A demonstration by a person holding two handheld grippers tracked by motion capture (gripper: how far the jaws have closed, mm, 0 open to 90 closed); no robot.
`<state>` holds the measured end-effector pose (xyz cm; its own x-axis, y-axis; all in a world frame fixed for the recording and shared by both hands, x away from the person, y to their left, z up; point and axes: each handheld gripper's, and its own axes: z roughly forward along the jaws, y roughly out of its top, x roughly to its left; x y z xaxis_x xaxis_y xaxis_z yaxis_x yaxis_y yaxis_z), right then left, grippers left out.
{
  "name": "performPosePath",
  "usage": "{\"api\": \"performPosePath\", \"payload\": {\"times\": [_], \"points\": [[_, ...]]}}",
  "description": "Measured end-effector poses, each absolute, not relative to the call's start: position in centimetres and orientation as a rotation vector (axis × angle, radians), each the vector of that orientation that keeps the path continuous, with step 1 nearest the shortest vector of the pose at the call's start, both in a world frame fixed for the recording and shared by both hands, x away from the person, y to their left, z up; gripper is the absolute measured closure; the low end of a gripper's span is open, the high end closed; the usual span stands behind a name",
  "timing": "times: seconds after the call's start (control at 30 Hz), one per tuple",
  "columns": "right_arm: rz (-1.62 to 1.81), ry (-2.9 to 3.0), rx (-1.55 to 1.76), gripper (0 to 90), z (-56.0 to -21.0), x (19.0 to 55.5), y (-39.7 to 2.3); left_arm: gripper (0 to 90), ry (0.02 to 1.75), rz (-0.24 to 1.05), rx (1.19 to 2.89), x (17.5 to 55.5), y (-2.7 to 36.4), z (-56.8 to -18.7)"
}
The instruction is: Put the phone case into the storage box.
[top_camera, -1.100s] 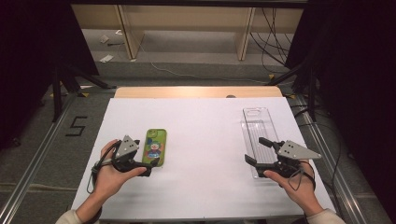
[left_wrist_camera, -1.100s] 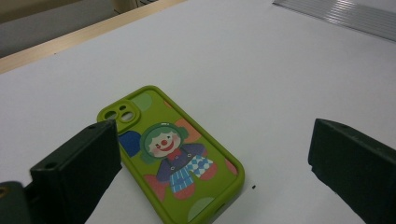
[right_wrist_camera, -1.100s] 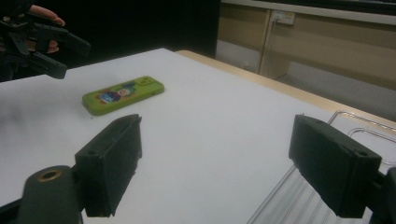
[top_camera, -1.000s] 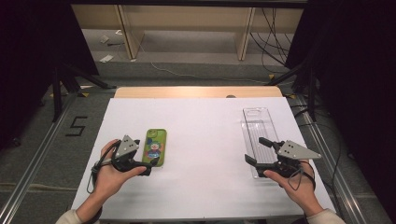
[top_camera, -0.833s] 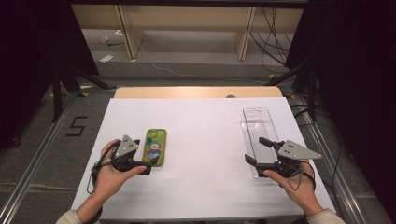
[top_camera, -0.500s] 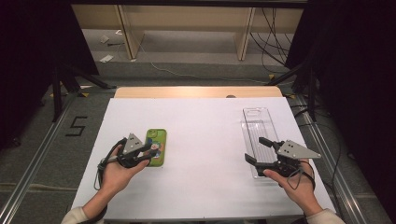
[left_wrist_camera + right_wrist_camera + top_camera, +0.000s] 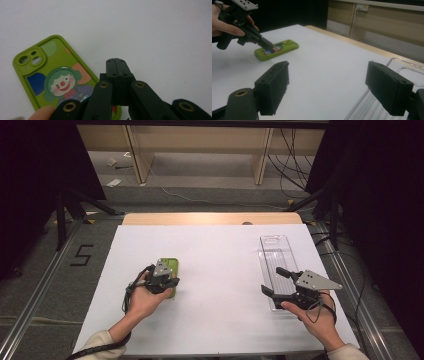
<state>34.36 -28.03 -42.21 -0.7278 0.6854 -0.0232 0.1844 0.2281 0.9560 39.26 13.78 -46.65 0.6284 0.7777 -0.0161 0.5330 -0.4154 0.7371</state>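
The left hand-held gripper [image 7: 167, 282] sits over the near end of the phone case [image 7: 170, 266] at the lower left of the high view, its jaws having just closed until they meet, with nothing between them; in the left gripper view the joined black tips hang over the case's long edge and the white table [image 7: 215, 255] beside it. The step in hand looks like pressing or nudging the case with the shut tips rather than gripping it, and whether the tips touch it I cannot tell. If the case is to be lifted next, the jaws would need to part and straddle its thin rim. The case is a flat, round-cornered rectangle of lime-green soft-looking rubber or plastic, with a raised camera block and a glossy clown sticker, lying back up. The right hand-held gripper [image 7: 275, 282] rests at the lower right with its jaws apart and empty, over the near end of a clear tray [image 7: 274, 245], a long rigid ribbed rectangle. The table top looks matte and smooth.
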Motion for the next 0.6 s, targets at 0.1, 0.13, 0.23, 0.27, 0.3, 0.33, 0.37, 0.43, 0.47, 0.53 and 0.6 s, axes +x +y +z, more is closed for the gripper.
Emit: {"api": "performPosePath", "payload": {"times": [0.1,0.13,0.23,0.27,0.3,0.33,0.37,0.43,0.47,0.53,0.6], "points": [[1.512,2.059,0.803,20.1,-42.2,34.4,-28.2,89.9,1.018,0.43,2.147,39.3,13.2,-47.0],[1.512,2.059,0.805,20.1,-42.2,34.4,-28.2,89.9,1.017,0.434,2.159,39.3,13.0,-47.2],[1.514,2.062,0.804,20.2,-42.2,34.4,-28.2,89.9,1.023,0.438,2.174,39.5,12.8,-47.5],[1.514,2.062,0.804,20.2,-42.2,34.4,-28.2,89.9,1.025,0.439,2.176,39.6,12.8,-47.6],[1.512,2.065,0.803,20.3,-42.2,34.3,-28.2,89.9,1.029,0.441,2.181,39.7,12.7,-47.7],[1.512,2.065,0.803,20.4,-42.2,34.3,-28.2,89.9,1.031,0.442,2.187,39.7,12.7,-47.7],[1.512,2.065,0.803,20.4,-42.2,34.3,-28.2,89.9,1.033,0.443,2.189,39.7,12.7,-47.8],[1.512,2.065,0.804,20.5,-42.2,34.3,-28.2,89.9,1.038,0.442,2.193,39.8,12.8,-47.9],[1.511,2.067,0.802,20.6,-42.2,34.3,-28.1,89.9,1.043,0.443,2.194,39.8,12.8,-48.0],[1.511,2.069,0.803,20.6,-42.3,34.4,-28.1,89.9,1.048,0.444,2.198,39.9,13.0,-48.1],[1.51,2.069,0.803,20.7,-42.3,34.4,-28.1,89.9,1.051,0.44,2.194,40.0,13.1,-48.2]]}}
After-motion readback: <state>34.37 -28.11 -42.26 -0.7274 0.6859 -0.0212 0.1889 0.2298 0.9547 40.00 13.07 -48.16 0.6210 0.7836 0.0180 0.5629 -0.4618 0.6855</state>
